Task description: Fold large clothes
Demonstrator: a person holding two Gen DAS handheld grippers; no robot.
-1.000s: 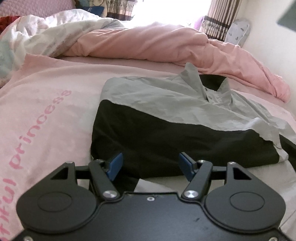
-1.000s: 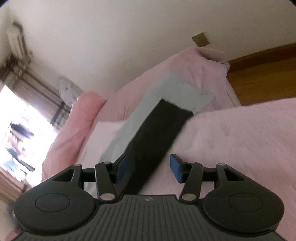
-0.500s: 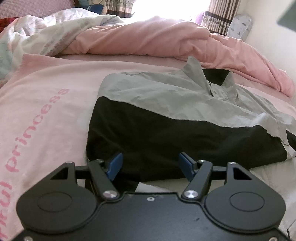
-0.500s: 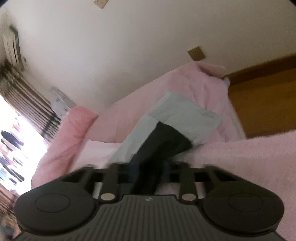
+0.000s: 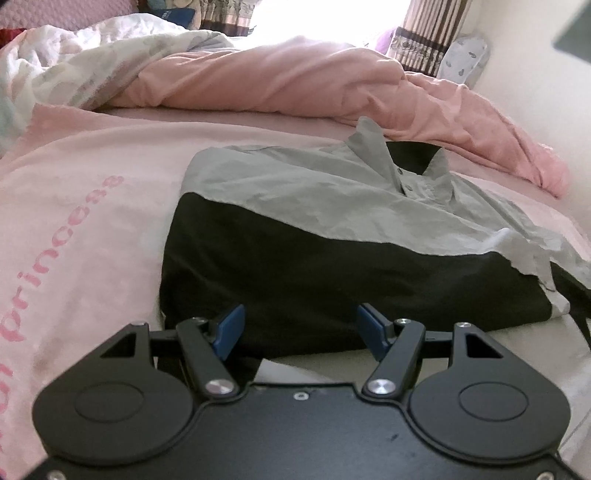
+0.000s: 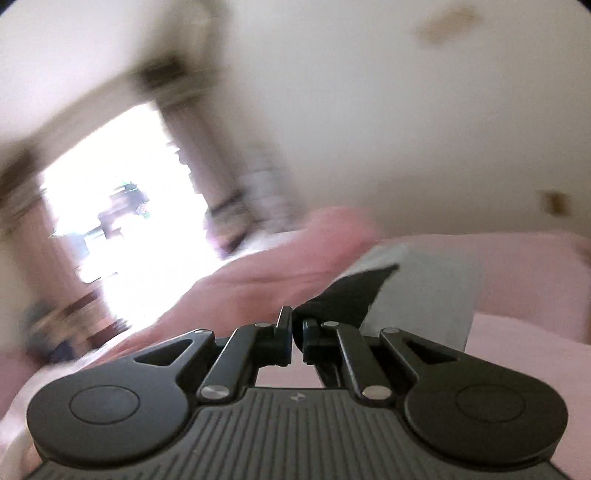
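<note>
grey-and-black collared polo shirt [image 5: 332, 236] | step: sleeve fold, right gripper [image 6: 297, 332] just clamped on black cloth | left gripper [image 5: 299, 326] open, empty | next: carry sleeve across the body

The pink bedsheet [image 5: 74, 229] bears the pink printed word "princess", with further letters cut off below.

Daylight pours in from the window [image 5: 314, 22] at the far end of the bed, blown out to pure white in both views. The left wrist view is sharp, with soft shadows in the folds of the pink duvet [image 5: 295, 85]. The right wrist view is heavily motion-smeared; only the gripper body stays crisp. Fisheye bends the edges.
</note>
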